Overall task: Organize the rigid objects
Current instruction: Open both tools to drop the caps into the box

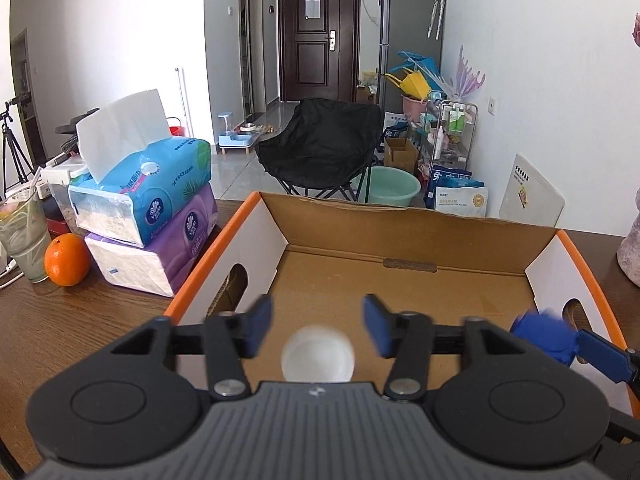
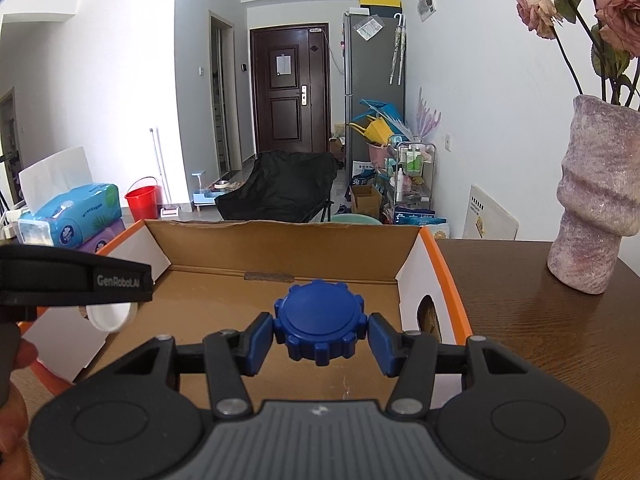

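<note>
An open cardboard box (image 1: 412,236) with orange rims stands on the wooden table; it also shows in the right wrist view (image 2: 280,236). My left gripper (image 1: 318,326) is open over the box, its pads apart, with a white round cap (image 1: 318,354) below between them, not touched. The cap also shows in the right wrist view (image 2: 110,314). My right gripper (image 2: 320,338) is shut on a blue gear-edged lid (image 2: 320,326), held over the box floor. The blue lid appears blurred in the left wrist view (image 1: 544,334).
Two stacked tissue packs (image 1: 148,208), an orange (image 1: 66,260) and a glass (image 1: 22,240) sit left of the box. A pink vase (image 2: 596,196) with dried roses stands on the table to the right. A black chair (image 1: 320,144) is beyond the table.
</note>
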A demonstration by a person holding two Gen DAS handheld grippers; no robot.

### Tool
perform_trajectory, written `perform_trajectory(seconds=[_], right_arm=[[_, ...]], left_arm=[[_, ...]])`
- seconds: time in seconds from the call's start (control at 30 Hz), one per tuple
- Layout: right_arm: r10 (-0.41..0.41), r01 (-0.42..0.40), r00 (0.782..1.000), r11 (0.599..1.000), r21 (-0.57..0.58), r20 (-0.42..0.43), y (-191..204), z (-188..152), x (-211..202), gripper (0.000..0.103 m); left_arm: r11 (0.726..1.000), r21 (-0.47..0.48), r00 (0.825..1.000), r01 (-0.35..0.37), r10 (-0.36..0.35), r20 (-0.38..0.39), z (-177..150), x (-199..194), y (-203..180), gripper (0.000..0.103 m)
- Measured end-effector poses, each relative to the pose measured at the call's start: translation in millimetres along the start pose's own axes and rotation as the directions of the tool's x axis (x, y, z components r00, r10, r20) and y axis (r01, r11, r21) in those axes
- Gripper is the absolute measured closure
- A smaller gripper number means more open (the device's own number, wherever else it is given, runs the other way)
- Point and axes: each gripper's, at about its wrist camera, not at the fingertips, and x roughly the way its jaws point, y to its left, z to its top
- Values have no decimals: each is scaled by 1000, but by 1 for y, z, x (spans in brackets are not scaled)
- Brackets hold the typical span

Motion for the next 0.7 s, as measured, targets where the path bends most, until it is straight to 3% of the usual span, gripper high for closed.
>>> perform_trajectory(seconds=[0.03,0.07,0.13,0.2,0.7], right_arm=[[-3,3,1000,1000,1,0,-1,0,-1,43],[-8,8,1000,1000,6,3,-2,0,-2,26],[-32,32,999,999,19,27,-4,0,-5,7],[-40,39,998,999,31,38,-6,1,-7,6],[-36,34,999,998,51,38,-12,5,-14,0]], left_arm=[[1000,-1,1000,-8,8,7,0,-2,0,20],[1000,-3,1000,-23,23,19,1,-4,1,17],[999,-7,999,-36,36,32,2,-8,3,11],[999,-20,999,-42,43,31,4,-10,5,3],[999,-20,998,-46,46,45,5,-24,9,0]])
